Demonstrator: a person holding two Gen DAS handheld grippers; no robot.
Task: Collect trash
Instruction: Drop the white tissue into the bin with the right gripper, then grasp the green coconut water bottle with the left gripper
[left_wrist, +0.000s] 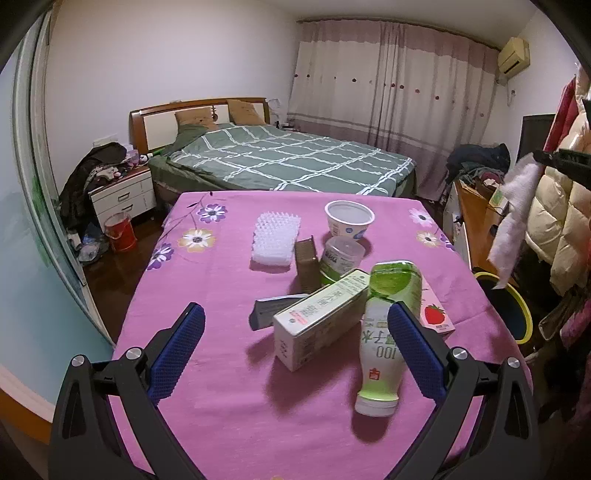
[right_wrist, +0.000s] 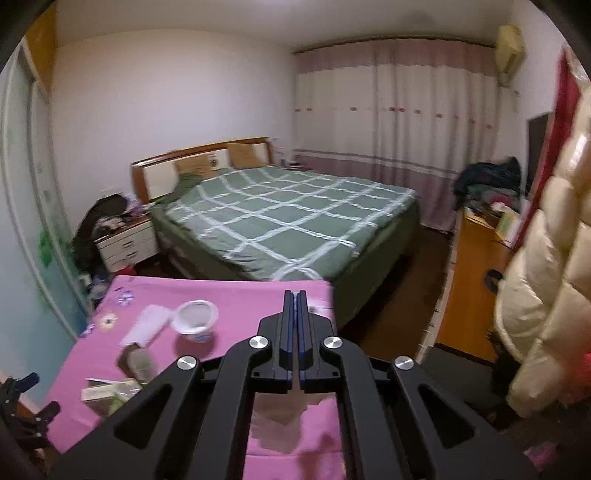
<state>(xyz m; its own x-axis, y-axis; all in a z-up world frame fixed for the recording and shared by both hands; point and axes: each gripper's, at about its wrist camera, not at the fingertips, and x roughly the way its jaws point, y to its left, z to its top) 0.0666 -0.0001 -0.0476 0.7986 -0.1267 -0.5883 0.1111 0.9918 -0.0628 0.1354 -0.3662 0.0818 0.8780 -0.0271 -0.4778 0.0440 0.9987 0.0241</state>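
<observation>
On the pink tablecloth (left_wrist: 221, 280) lie a green-and-white bottle (left_wrist: 384, 343) on its side, a green carton (left_wrist: 321, 317), a strawberry carton (left_wrist: 436, 314), a clear cup (left_wrist: 340, 258), a white yogurt tub (left_wrist: 349, 219), a brown box (left_wrist: 306, 262), a dark flat wrapper (left_wrist: 269, 310) and a white bubble sheet (left_wrist: 275, 238). My left gripper (left_wrist: 295, 321) is open, low over the table, its fingers on either side of the carton and bottle. My right gripper (right_wrist: 295, 295) is shut on a white tissue (left_wrist: 513, 218), held raised to the right; the tissue hangs below the fingers (right_wrist: 277, 424).
A yellow-rimmed bin (left_wrist: 506, 306) stands right of the table. A bed (left_wrist: 280, 158) lies behind, with a nightstand (left_wrist: 122, 195) and a red bucket (left_wrist: 120, 230) at left. A wooden desk (right_wrist: 472, 280) and hanging coats (right_wrist: 546, 280) crowd the right.
</observation>
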